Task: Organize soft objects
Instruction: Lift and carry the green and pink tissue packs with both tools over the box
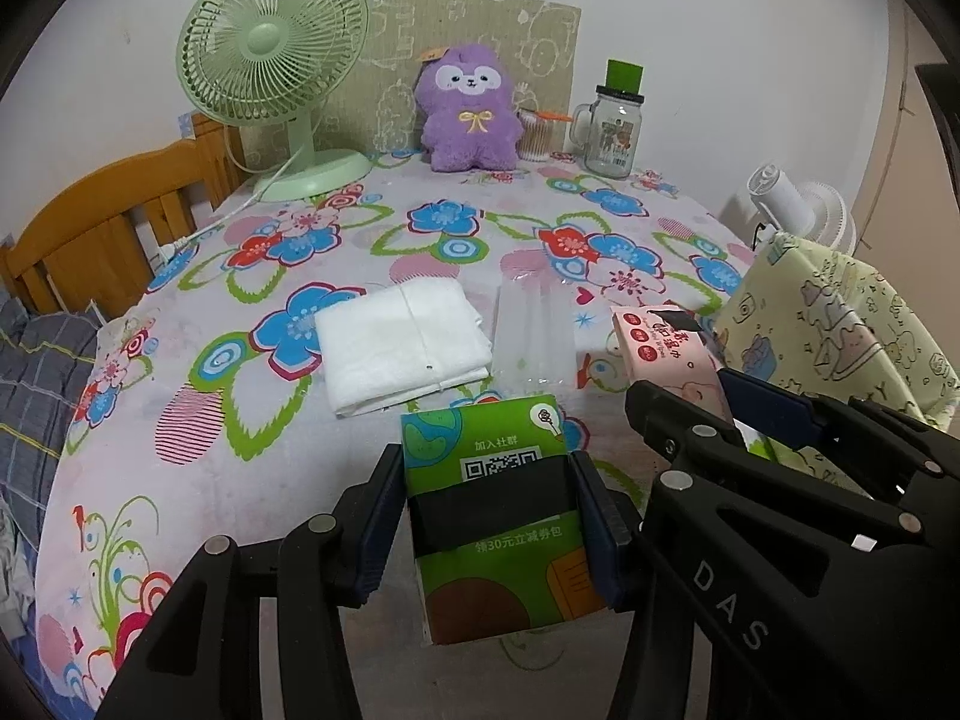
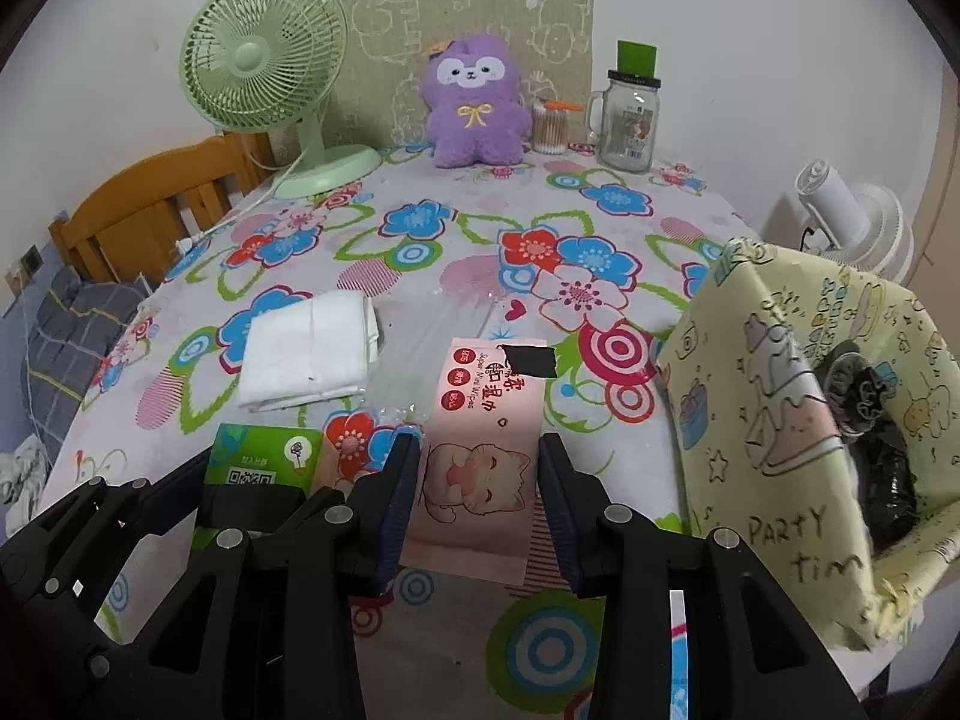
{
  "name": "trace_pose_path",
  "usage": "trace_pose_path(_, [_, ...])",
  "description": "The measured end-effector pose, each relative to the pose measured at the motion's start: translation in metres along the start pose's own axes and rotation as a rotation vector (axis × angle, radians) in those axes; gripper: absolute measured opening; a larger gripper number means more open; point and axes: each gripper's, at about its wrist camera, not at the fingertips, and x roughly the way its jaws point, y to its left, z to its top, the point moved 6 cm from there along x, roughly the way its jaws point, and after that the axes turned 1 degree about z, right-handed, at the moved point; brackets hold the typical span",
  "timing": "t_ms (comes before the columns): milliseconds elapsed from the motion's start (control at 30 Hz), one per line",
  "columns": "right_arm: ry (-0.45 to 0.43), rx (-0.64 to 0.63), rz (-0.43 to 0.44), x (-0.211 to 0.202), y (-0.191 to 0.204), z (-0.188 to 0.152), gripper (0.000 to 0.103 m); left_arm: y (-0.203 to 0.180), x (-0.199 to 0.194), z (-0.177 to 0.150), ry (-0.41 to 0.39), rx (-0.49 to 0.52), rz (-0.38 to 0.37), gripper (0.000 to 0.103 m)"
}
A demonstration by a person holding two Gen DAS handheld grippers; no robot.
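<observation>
My left gripper (image 1: 486, 516) is shut on a green tissue pack (image 1: 489, 468) and holds it above the floral tablecloth (image 1: 210, 432); the pack also shows in the right wrist view (image 2: 264, 456). My right gripper (image 2: 480, 504) is shut on a pink wet-wipes pack (image 2: 486, 456) with a cat print, seen in the left wrist view (image 1: 666, 348) too. A folded white cloth (image 1: 402, 348) (image 2: 312, 354) lies mid-table, with a clear plastic packet (image 1: 534, 330) beside it. A yellow fabric basket (image 2: 780, 420) (image 1: 840, 324) stands at the right; dark items lie inside it.
At the back stand a green fan (image 1: 276, 72), a purple plush toy (image 1: 471, 111), a cotton-swab jar (image 1: 537, 132) and a glass mug jar (image 1: 612, 126). A wooden bed frame (image 1: 108, 234) is on the left. A white fan (image 2: 852, 222) sits behind the basket.
</observation>
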Motion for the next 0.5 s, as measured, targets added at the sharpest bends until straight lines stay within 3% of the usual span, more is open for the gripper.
trace_pose_path(500, [-0.06,-0.008,-0.012,-0.038,-0.002,0.0,0.043,-0.01,-0.032,0.002,-0.059,0.015,-0.005,0.055])
